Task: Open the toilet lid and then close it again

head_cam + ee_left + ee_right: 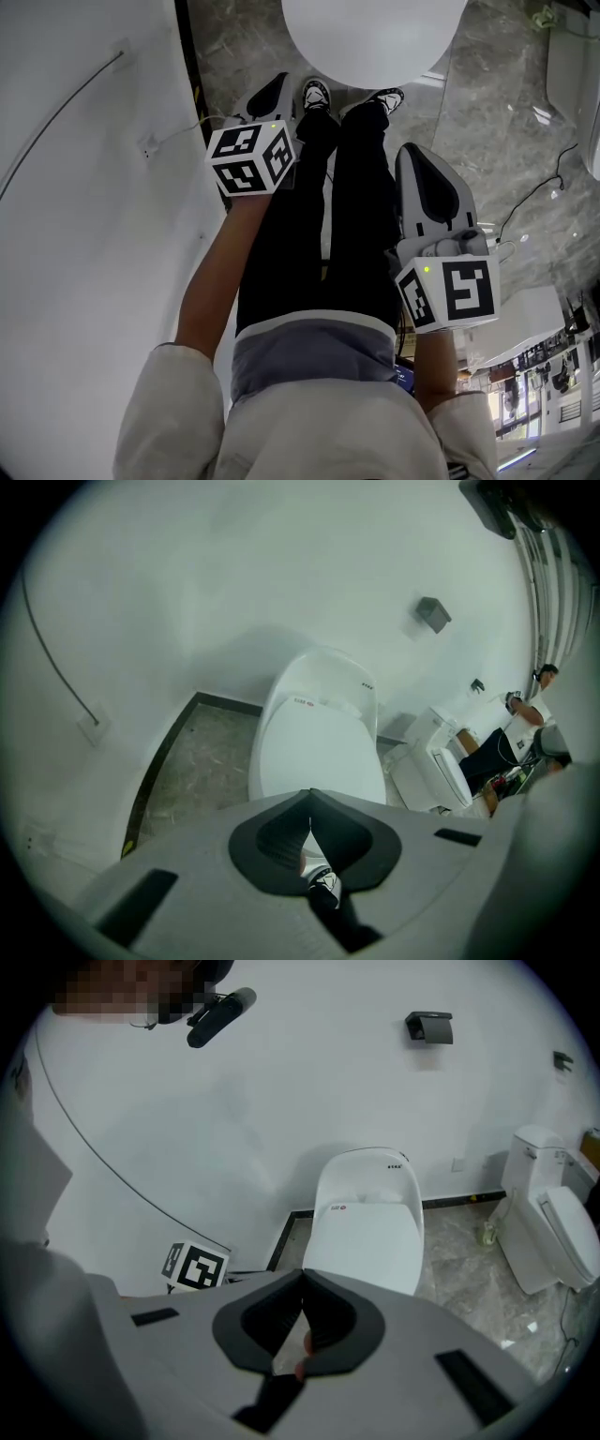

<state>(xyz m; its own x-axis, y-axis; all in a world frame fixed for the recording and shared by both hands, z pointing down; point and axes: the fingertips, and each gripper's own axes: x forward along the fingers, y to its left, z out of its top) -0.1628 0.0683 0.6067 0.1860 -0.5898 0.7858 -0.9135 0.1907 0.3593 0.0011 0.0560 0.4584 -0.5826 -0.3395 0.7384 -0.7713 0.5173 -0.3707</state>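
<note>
**Q:** Where is the toilet, and how is its lid?

**A:** The toilet point(367, 1194) stands against a white wall point(281, 1082), straight ahead of the person's shoes point(317, 93). The toilet lid point(319, 752) lies flat down over the bowl, and neither gripper touches it.

**Q:** What are the grippers doing?

**A:** The left gripper point(309, 794) and the right gripper point(302, 1277) both have their jaws pressed together, with nothing between them. Each hangs low beside a leg and slants down towards the toilet. That looks like a resting or approach pose rather than a reach. With the lid down, I would guess the task is either not begun or already finished, and I cannot tell which.

**Q:** Is there any writing?

**A:** There is a small red mark point(337, 1208) at the rear of the lid, probably a brand label, but it is too small to read. Each marker cube point(251, 157) carries black-and-white square patterns, not words.

**Q:** Is anything else nearby?

**A:** A second toilet point(553, 1232) stands off to the right, and a dark box point(429, 1026) is fixed high on the wall.
</note>
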